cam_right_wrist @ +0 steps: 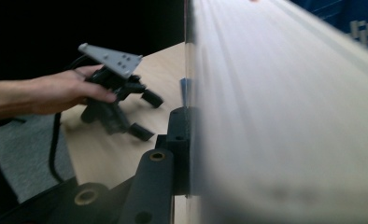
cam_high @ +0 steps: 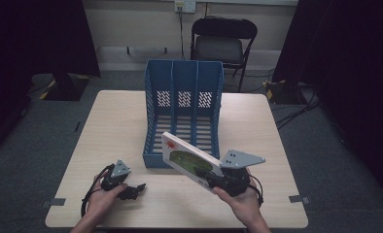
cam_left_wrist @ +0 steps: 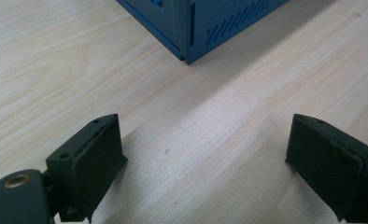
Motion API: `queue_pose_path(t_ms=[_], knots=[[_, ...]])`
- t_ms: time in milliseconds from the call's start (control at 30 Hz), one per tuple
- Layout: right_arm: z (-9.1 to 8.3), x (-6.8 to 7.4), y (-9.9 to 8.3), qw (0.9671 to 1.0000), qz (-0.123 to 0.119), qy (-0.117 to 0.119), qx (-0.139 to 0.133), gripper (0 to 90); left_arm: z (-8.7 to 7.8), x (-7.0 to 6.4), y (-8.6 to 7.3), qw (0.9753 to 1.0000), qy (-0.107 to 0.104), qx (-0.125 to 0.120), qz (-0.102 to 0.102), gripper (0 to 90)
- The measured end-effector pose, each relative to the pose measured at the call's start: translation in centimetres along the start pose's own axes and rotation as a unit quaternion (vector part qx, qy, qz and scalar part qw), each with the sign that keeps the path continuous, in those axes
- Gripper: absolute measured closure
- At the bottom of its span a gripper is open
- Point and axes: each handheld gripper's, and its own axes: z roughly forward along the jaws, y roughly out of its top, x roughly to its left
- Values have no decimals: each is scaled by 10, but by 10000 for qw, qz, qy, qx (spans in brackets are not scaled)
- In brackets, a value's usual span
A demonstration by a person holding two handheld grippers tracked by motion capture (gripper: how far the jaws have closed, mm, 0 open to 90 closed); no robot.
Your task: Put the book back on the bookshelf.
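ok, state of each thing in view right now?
Left hand-held gripper: open, empty, low over the table.
Right hand-held gripper: shut on the white picture book, held tilted above the table.
Blue plastic three-slot file rack: upright, slots empty.
Black folding chair: unfolded, unoccupied.

The table has a light wood-grain top. A blue rack with three compartments stands on it, centred between the left and right edges, open side toward the near edge.
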Motion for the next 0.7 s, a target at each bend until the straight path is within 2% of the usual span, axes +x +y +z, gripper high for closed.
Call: queue_pose_path(t_ms=[67, 100, 133, 167, 200, 300, 467, 567, 667, 700], knots=[[-3, -3, 2, 9999, 27, -142, -21, 765, 0, 0, 0, 10000, -3, 2, 3, 102], [-3, -3, 2, 9999, 27, -142, -21, 765, 0, 0, 0, 10000, -3, 2, 3, 102], [-6, -6, 4, 9996, 68, -288, -37, 764, 0, 0, 0, 10000, -5, 2, 1, 102], [-6, -6, 4, 9996, 68, -288, -37, 764, 0, 0, 0, 10000, -5, 2, 1, 102], [-8, -10, 4, 9991, 111, -405, -51, 764, 0, 0, 0, 10000, -5, 2, 2, 102], [-11, -15, 3, 9982, 220, -562, -69, 765, 0, 0, 0, 10000, 0, 4, 4, 101], [-16, -25, 2, 9954, 404, -860, -131, 764, 0, 0, 0, 10000, 0, 4, 5, 102], [-17, -28, 1, 9942, 358, -995, -181, 764, 0, 0, 0, 10000, -1, 8, 4, 102], [-17, -29, 2, 9934, 415, -1060, -158, 764, 0, 0, 0, 10000, 1, 5, 5, 102], [-16, -31, 3, 9913, 475, -1219, -158, 765, 0, 0, 0, 10000, 0, 3, 4, 102]])
